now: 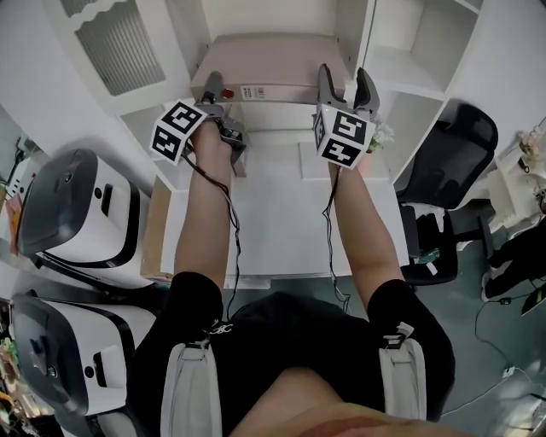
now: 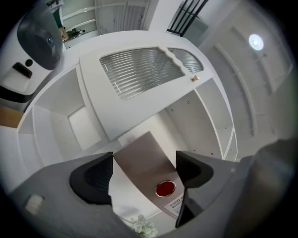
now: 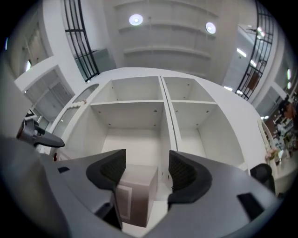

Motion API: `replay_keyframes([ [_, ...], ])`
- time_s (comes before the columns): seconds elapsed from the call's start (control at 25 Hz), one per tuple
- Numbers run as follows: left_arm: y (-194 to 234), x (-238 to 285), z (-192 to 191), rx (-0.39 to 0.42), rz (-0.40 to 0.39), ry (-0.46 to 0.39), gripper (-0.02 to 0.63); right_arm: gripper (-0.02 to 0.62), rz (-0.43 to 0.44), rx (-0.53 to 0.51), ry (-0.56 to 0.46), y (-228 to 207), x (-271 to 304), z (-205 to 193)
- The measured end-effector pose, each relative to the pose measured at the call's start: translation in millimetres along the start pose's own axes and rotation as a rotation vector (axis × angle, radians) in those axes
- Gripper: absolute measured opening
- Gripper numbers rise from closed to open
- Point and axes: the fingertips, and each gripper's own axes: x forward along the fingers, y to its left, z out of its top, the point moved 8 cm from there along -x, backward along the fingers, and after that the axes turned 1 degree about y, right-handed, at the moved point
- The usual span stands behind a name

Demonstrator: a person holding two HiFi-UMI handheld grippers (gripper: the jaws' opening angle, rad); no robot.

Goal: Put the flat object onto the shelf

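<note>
— Where's the flat box [image 1: 273, 61]?
— Lying on the white shelf [image 1: 281, 119], inside the cabinet's middle bay, with a red dot [image 2: 165, 188] on its top.
— And the grippers?
— The left gripper [image 1: 215, 90] is at its left front corner, and the right gripper [image 1: 346, 85] is by its right side. Both have their jaws spread and grip nothing.

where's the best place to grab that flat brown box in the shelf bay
Probably the front edge, near each end, coming straight from the front. The flat box lies level and seems to fill the shelf bay side to side, so its ends look walled off; only the edge with the red dot faces out.
</note>
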Motion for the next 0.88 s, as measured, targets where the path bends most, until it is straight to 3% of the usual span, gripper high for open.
replay_keyframes([
  [0.16,-2,-13,0,0.137,-0.008,-0.082,0.408,0.234,0.031,-0.121,-0.007,11,1,4],
  [0.32,1,-27,1,0.305,-0.001,-0.136,0.408,0.216,0.042,-0.212,-0.003,17,3,4],
  [0.48,0,-22,4,0.346,-0.006,-0.124,0.408,0.209,0.036,-0.262,-0.025,22,1,9],
  [0.6,-10,-21,10,0.447,0.017,-0.14,0.407,0.196,0.065,-0.286,-0.096,33,-19,22],
  [0.76,-28,-18,16,0.658,0.063,-0.167,0.407,0.011,0.13,-0.273,-0.112,40,-49,28],
  [0.88,-37,-20,14,0.827,0.099,-0.194,0.405,0.0,0.193,-0.225,-0.02,40,-51,14],
])
